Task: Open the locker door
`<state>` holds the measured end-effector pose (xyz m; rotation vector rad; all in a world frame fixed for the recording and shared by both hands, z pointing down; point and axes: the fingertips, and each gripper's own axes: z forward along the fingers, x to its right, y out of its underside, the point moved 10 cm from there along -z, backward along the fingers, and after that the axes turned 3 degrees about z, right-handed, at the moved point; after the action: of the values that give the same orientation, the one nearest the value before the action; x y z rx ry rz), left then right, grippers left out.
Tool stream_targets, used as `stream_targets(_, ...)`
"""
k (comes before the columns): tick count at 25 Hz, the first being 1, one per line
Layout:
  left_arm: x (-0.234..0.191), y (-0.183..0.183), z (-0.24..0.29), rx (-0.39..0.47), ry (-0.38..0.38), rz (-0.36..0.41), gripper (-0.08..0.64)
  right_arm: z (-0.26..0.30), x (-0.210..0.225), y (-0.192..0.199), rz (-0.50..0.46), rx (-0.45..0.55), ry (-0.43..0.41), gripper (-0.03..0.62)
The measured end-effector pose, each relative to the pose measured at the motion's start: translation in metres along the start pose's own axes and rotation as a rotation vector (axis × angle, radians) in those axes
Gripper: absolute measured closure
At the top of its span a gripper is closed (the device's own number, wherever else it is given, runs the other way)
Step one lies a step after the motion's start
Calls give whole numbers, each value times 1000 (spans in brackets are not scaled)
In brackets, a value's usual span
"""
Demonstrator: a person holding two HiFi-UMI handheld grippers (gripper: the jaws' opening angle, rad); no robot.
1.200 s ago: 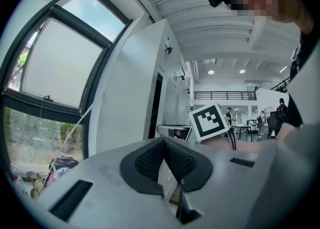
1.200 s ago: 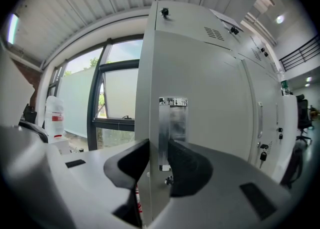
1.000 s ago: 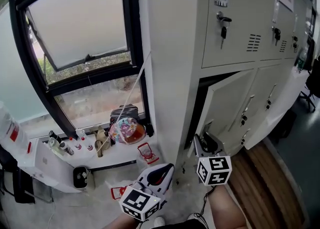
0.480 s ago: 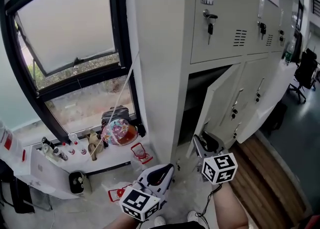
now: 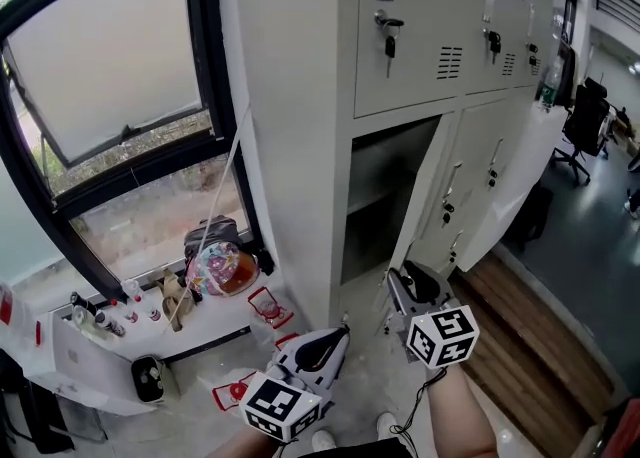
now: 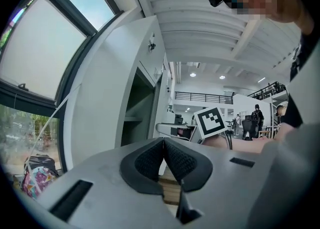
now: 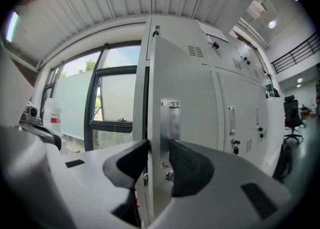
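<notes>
The right gripper [image 7: 159, 160] is opening its jaws around the locker door [image 7: 192, 118] edge between them, probably because the door already stands wide. The left gripper [image 6: 164, 159] hangs clenched and empty.

I count two grippers: the left gripper [image 5: 338, 334], and the right gripper [image 5: 398, 283], jaws opening, with the one open locker door [image 5: 428, 186] between its fingers [image 7: 189, 167]. Above those fingers hang two keys [image 5: 389, 36] that I can make out. Left of the left gripper's fingers [image 6: 149, 162] sits one patterned backpack [image 5: 222, 268]. Far right of the right fingers is one office chair [image 5: 582, 114].
</notes>
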<state>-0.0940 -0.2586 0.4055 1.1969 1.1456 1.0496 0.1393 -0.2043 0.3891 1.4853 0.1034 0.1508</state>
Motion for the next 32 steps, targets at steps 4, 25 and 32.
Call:
stream_targets(4,4,4,0,-7,28,-2,543,-17,1,2,-5,14,76,420)
stream_targets(25,58,0,39,-21,104,17,543,-66,36,7,-77,-18,235,437)
stream_targets(32,84,-4,62,-21,122,28,543,-87,70,7,-55,-35,250,451)
